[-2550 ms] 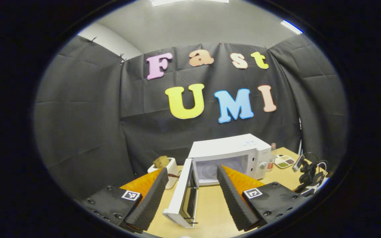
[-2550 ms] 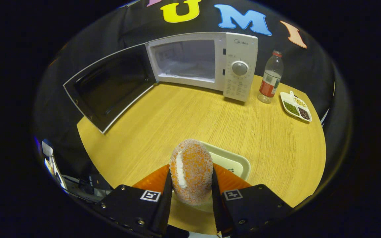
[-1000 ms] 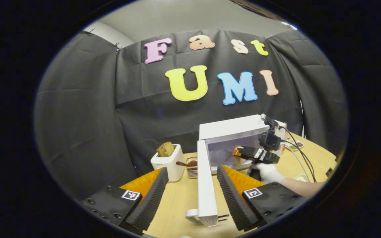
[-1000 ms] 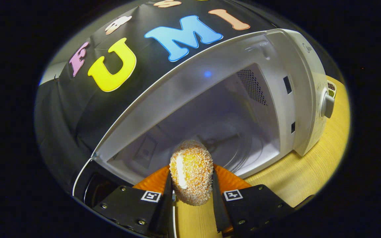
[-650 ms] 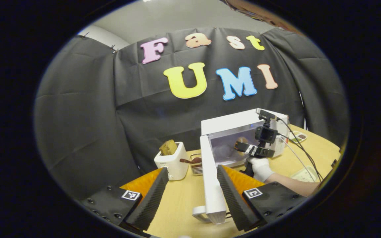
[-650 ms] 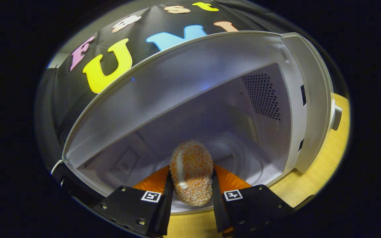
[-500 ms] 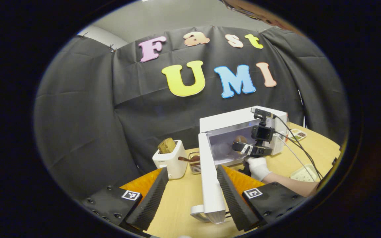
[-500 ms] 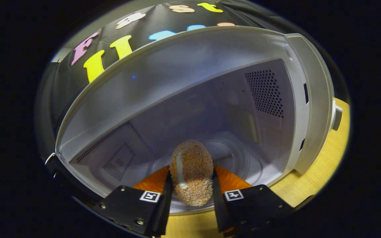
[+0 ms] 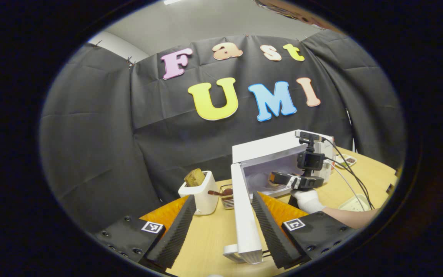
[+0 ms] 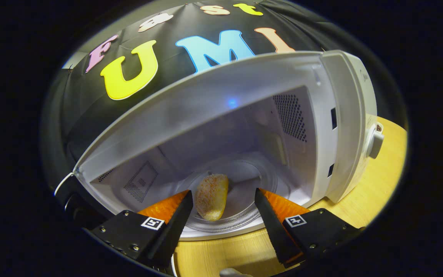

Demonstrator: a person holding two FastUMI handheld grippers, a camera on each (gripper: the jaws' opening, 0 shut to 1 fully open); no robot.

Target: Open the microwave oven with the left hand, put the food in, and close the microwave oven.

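Premises: a staged recording booth fitted out as a kitchen corner, not a real home kitchen. Black cloth (image 9: pixel 102 127) hangs as the walls, pinned at its top edge, with a plain grey ceiling (image 9: pixel 206 19) and a strip light above it. A light wooden desk (image 9: pixel 210 238) carries household appliances: a white microwave (image 9: pixel 271 148) with its door (image 9: pixel 244 219) standing open, a white toaster (image 9: pixel 200 192) with a slice of bread in its slot, and a small wire basket (image 9: pixel 227 194) between them. A divided dish (image 9: pixel 345 161) sits at the desk's far right. A camera rig with trailing cables (image 9: pixel 346 171), held by a gloved hand (image 9: pixel 308 200), confirms a data-collection setup.
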